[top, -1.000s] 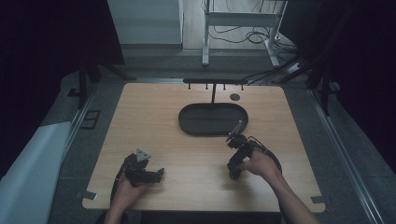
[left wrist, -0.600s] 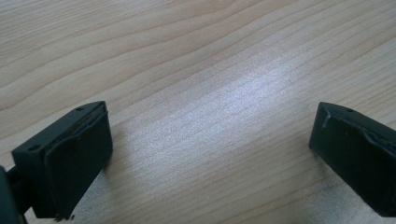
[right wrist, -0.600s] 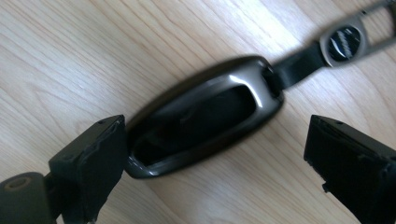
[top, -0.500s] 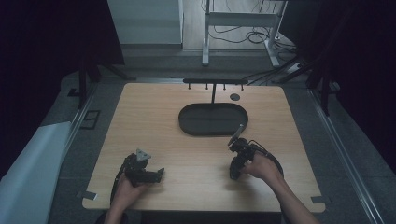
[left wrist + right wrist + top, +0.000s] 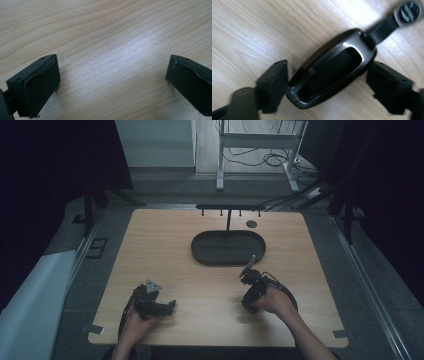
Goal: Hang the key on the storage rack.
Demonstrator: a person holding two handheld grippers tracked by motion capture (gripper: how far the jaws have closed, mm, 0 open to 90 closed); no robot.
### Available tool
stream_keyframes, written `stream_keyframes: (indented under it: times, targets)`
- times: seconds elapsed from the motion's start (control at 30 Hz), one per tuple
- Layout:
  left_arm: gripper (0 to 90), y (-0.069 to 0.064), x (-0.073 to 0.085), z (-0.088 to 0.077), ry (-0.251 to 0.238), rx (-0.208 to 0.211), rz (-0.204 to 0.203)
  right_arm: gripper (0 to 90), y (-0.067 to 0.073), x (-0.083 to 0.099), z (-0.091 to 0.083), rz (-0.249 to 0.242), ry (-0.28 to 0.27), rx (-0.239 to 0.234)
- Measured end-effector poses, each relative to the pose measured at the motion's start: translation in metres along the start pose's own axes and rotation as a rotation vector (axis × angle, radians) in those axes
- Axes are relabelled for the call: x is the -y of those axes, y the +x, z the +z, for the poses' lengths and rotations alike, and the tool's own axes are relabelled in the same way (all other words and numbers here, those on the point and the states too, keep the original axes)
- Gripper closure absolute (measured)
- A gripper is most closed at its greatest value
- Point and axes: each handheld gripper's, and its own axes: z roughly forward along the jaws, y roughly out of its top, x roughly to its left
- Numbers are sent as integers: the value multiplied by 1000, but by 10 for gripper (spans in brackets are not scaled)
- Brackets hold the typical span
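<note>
Black tool [image 5: 248,292] (looped cable), bare forearms

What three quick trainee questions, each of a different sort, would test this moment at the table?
1. True or false: the left claw holds something.
2. Which claw has the glossy dark oval key fob between its jaws: A left, B right?
3. Fill in: the black oval tray lies in the ___ of the light wooden table.
Key: 1 false, its jaws stand open over bare wood. 2 B; the right claw has just been closing, pads at the fob's edges. 3 middle.
</note>
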Motion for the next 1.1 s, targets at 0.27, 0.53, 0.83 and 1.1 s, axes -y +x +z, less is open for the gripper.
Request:
stream_keyframes:
  times: [0.27,0.53,0.83,1.1]
  targets:
    - [0,0,0,0,0,0,0,344,-7,8,-1,-4,3,5]
    - [0,0,0,0,0,0,0,293,-14,5,0,29,-11,21]
    - [0,0,0,0,0,0,0,436,-11,2,-2,-2,1,41]
    - [0,0,0,0,0,1,0,482,-14,6,-3,-87,-14,32]
